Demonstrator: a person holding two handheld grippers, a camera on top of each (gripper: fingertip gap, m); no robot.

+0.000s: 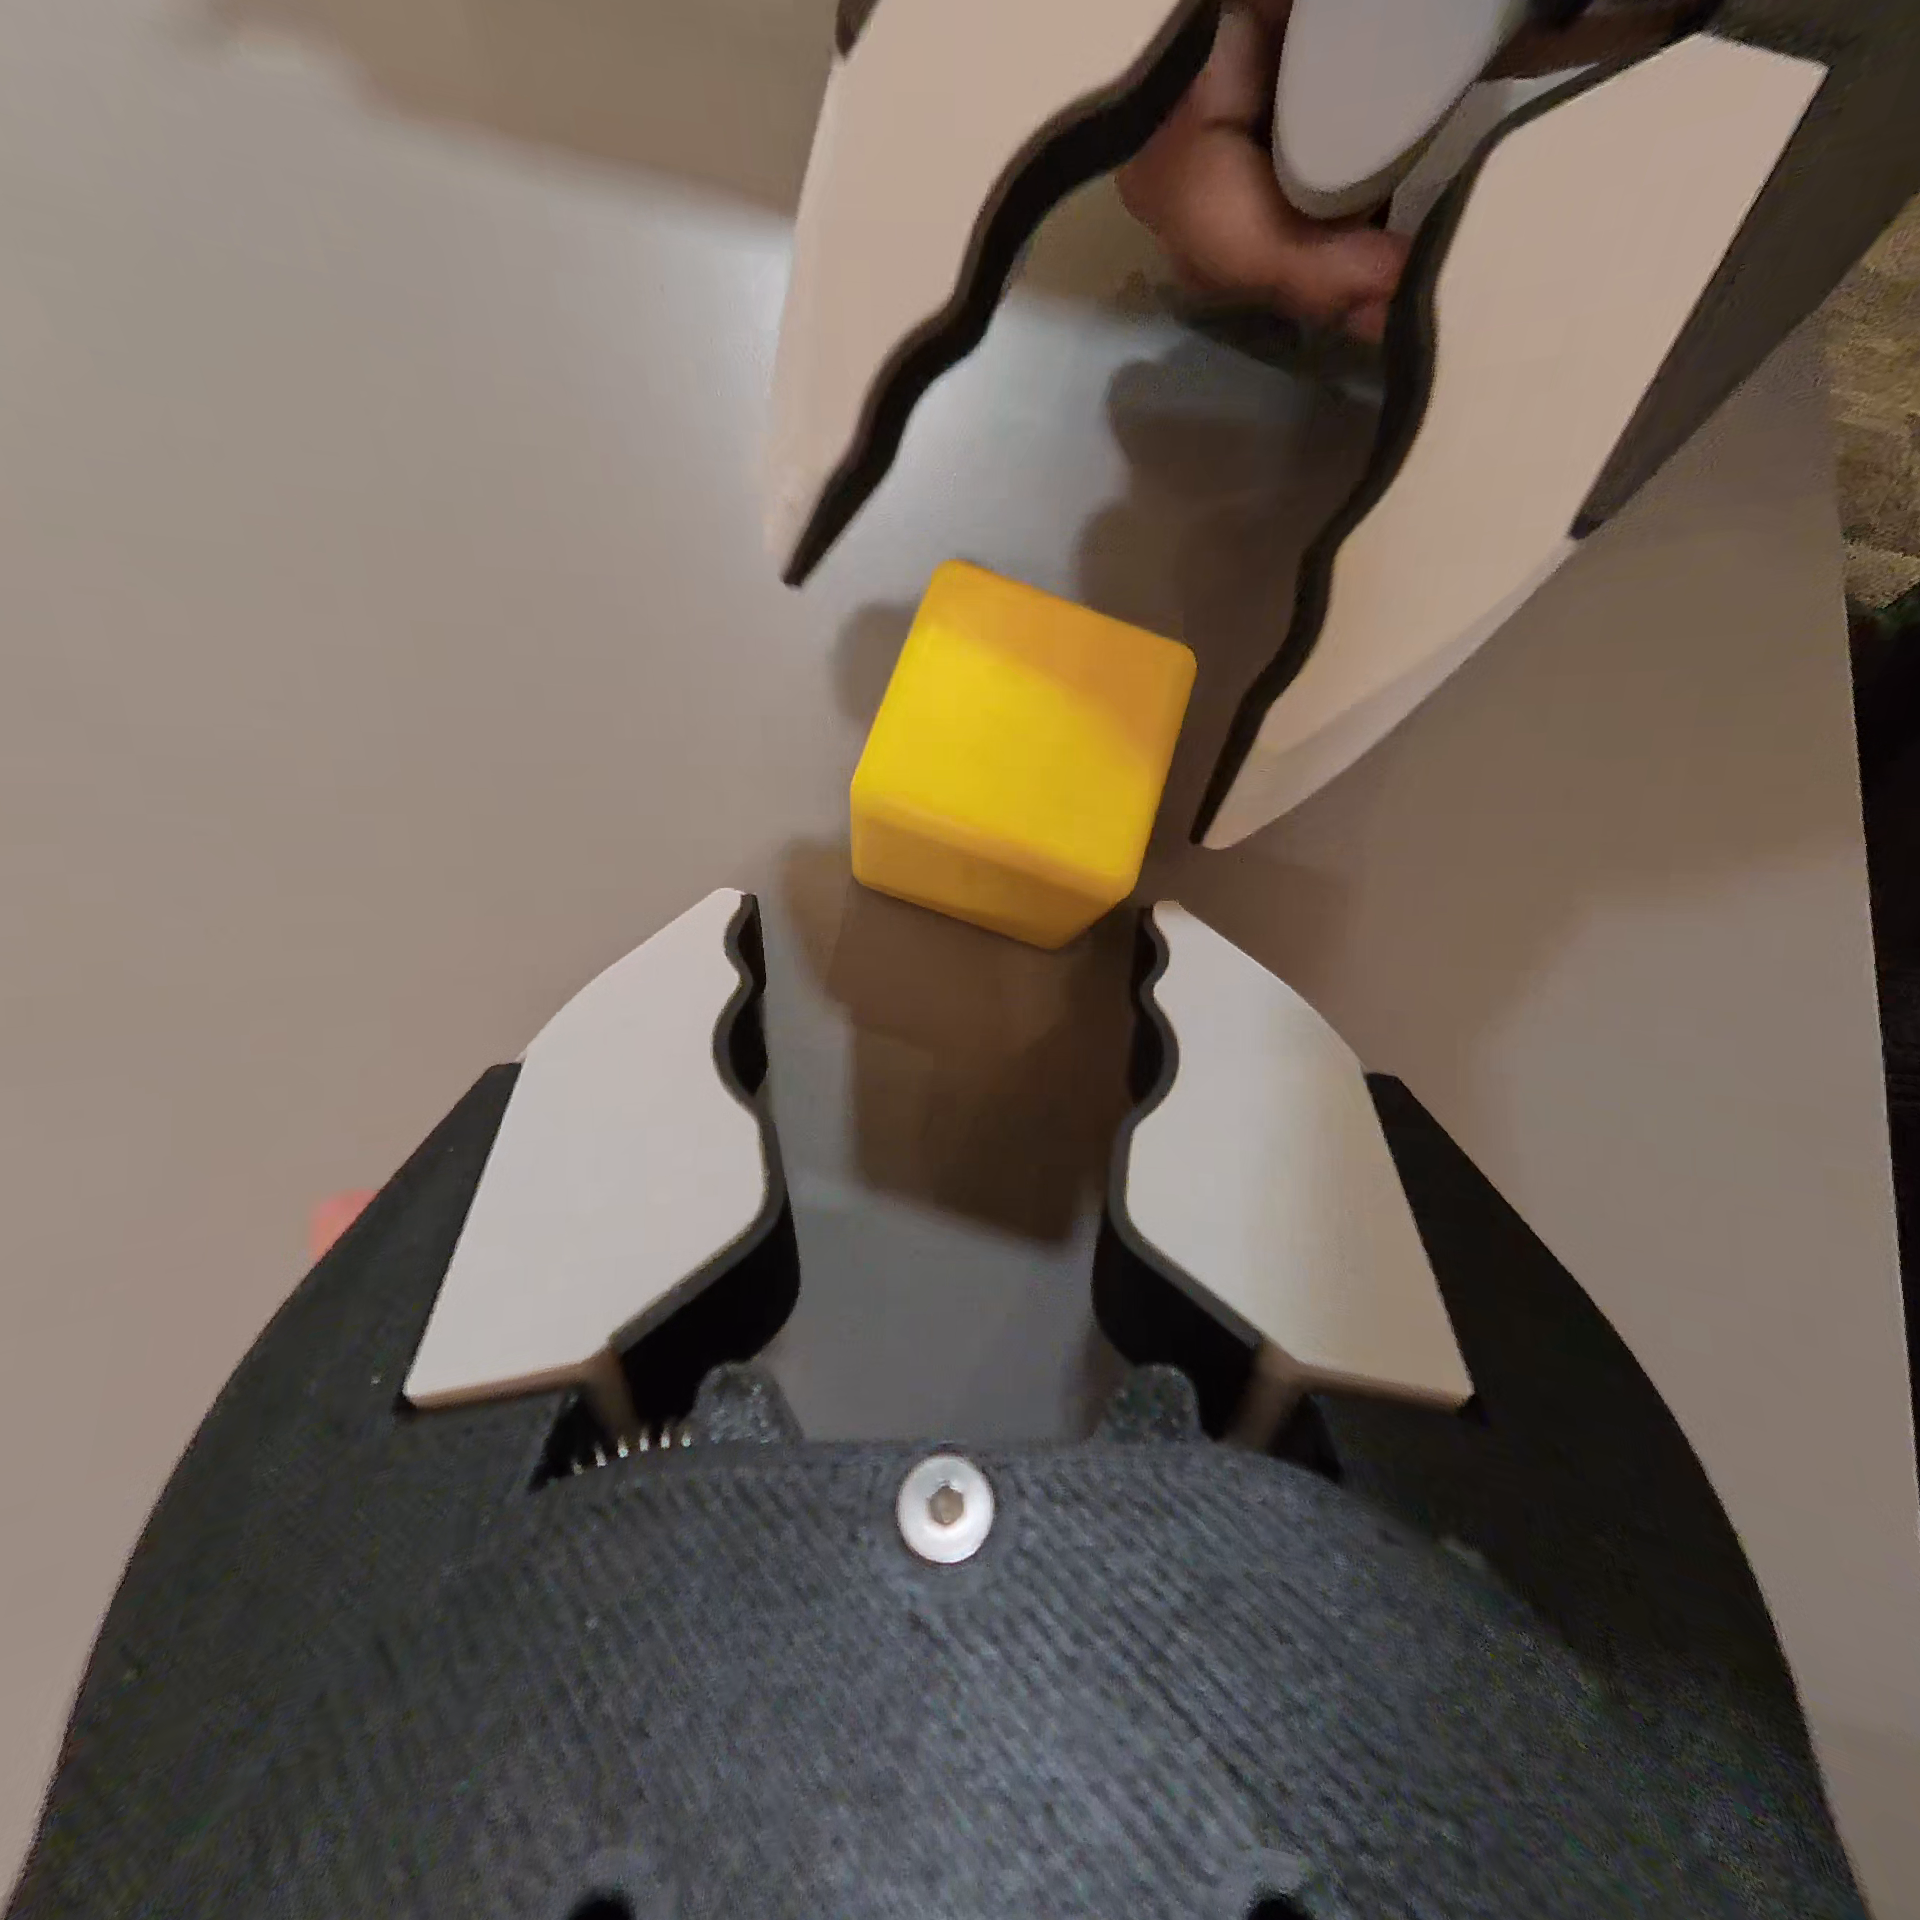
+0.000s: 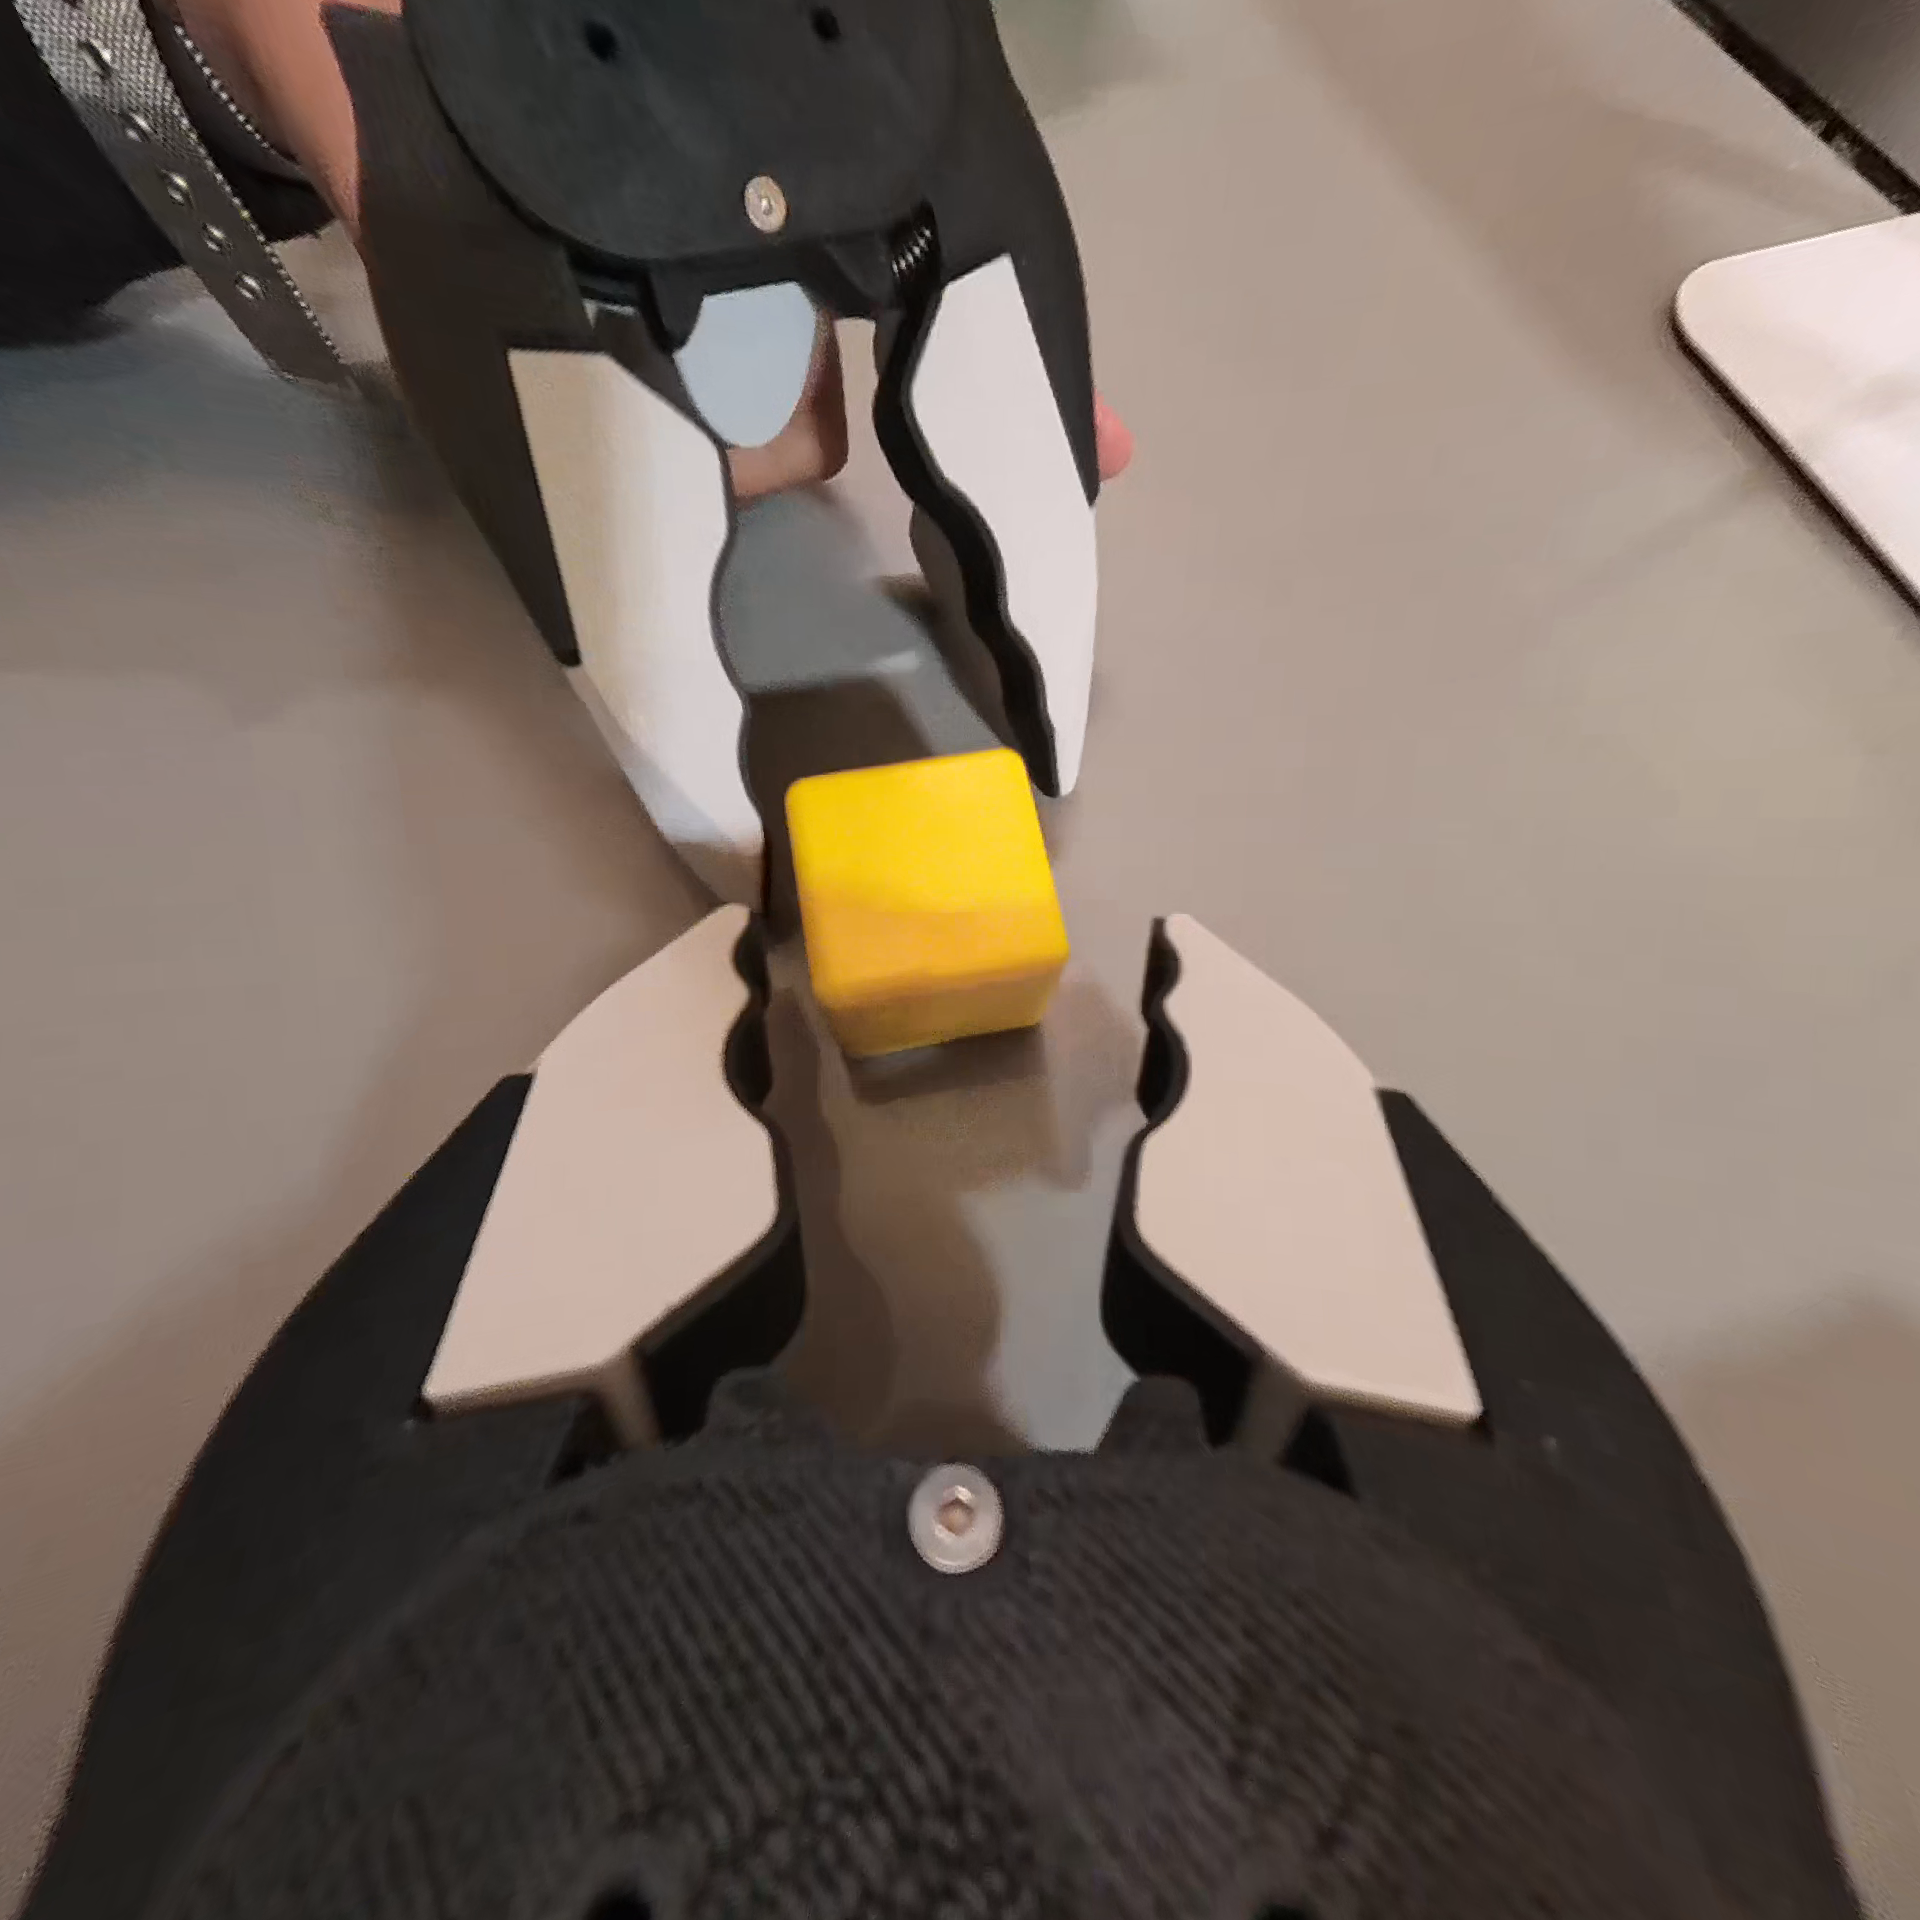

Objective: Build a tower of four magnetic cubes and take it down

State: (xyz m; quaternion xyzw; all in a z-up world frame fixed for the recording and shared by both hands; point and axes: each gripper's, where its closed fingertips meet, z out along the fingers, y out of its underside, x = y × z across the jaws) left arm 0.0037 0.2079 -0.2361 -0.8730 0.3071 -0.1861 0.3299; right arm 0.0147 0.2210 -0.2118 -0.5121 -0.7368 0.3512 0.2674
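Yellow cube point(image 1: 1023, 753) on table point(image 1: 364, 623), between open grippers

The yellow cube point(image 1: 1018, 758) had a smooth, matt finish, possibly painted wood or plastic; the blur left that unsettled. The left gripper point(image 1: 948, 920) had a body of rough black printed plastic with ridged layer lines, a bright metal screw point(image 1: 944, 1508), and fingers point(image 1: 623, 1132) faced in smooth matt off-white. The right gripper point(image 2: 953, 928) looked the same. The tabletop point(image 2: 1455, 831) was smooth grey-beige with a faint sheen.
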